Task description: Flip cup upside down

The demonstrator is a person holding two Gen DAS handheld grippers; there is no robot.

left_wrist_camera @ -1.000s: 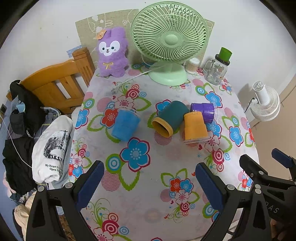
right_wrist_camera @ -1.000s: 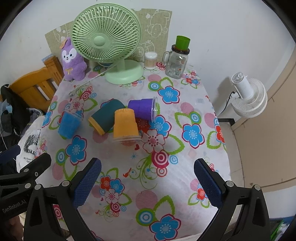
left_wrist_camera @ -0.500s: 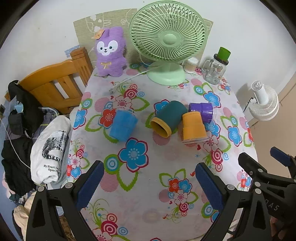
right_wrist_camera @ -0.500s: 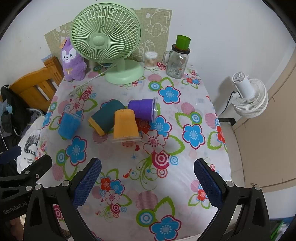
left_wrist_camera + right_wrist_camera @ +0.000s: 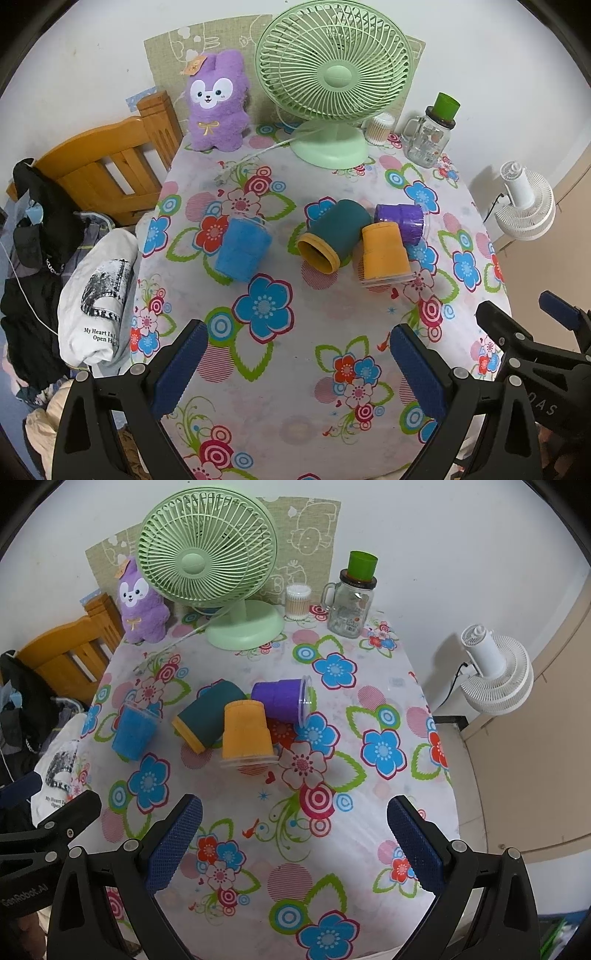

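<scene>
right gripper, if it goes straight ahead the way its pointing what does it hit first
Probably the orange cup, standing mouth-down just left of the line between the open right gripper fingers. Only bare flowered tablecloth lies before it. Depth is unclear; angled lower, it would meet the cloth first.

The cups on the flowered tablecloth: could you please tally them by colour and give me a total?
Blue cup: 1
Teal cup: 1
Orange cup: 1
Purple cup: 1
Total: 4 cups
</scene>
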